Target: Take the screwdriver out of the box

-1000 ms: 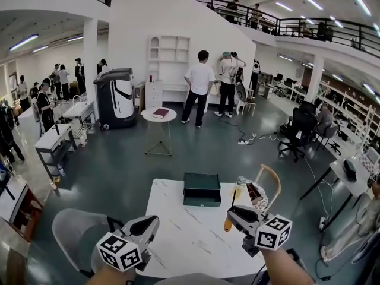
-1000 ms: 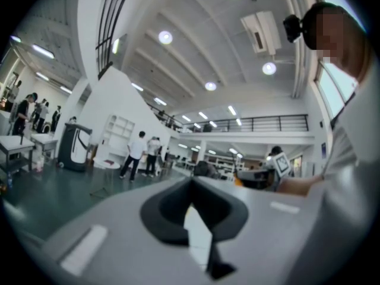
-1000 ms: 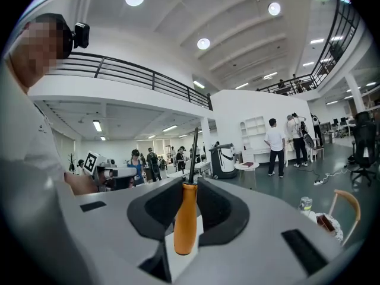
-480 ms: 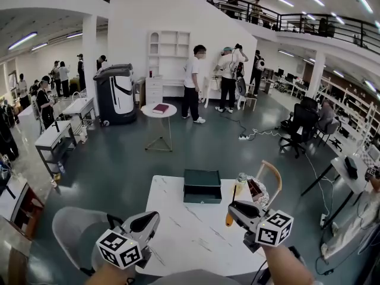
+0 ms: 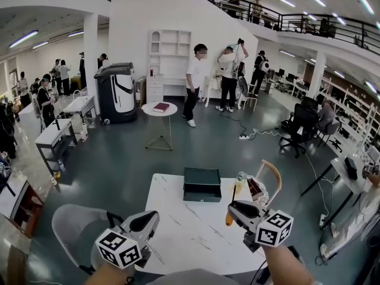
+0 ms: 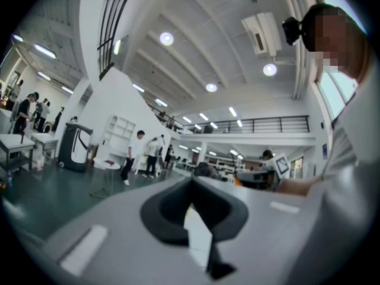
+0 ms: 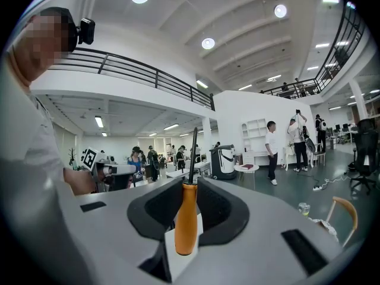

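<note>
**benchrat:** Where's the screwdriver (image 7: 186,218) relative to the claws right now? Trying to work out what the next move hinges on.

**torx_tom:** It's in the right gripper (image 5: 231,207). The right gripper view shows the jaws clamped on the orange handle. The long axis runs straight along the jaws, with the dark shaft poking out past the tips and the butt of the handle hanging back toward the gripper body. In the head view it stands roughly upright, shaft up, over the right-hand part of the white marble table (image 5: 178,233).

**benchrat:** And the box?

**torx_tom:** The dark green box (image 5: 202,184) sits at the far edge of the table, ahead of the right gripper and a bit to its left, well apart from the tool. So I'd call the screwdriver out of the box. Nothing links the two any more.

**benchrat:** Left side doing anything?

**torx_tom:** Nope. The left gripper (image 5: 154,216) hangs over the near-left part of the table, jaws pressed together with nothing between them. It's further from the tool than the right one.

**benchrat:** So what's left?

**torx_tom:** My guess is just setting it down. There's bare tabletop right under the handle, so the move would be tipping that long axis flat before letting go.
</note>
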Demonstrator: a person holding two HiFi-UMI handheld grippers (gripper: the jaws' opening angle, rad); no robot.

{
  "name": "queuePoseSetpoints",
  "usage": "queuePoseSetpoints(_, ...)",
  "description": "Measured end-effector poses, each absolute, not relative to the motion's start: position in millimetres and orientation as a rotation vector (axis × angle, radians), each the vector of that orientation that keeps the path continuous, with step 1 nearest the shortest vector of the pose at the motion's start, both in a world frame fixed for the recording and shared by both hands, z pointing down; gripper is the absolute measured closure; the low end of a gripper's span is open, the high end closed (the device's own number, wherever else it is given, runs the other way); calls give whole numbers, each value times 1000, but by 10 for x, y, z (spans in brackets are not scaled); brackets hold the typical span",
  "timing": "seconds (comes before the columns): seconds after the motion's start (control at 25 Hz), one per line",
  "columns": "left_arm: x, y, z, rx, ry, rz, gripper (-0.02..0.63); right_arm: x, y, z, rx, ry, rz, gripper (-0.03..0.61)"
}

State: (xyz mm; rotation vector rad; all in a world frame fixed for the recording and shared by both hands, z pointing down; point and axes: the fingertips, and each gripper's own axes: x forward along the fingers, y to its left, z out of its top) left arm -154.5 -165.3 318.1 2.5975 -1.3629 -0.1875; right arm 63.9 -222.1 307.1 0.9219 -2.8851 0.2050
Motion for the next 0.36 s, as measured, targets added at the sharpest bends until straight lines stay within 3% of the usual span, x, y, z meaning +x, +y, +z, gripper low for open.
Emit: queuePoseSetpoints(0.36, -1511, -1576, 3157, 2597, -1371, -189, 616, 673, -2146, 3051, 922, -2882, 204, 506)
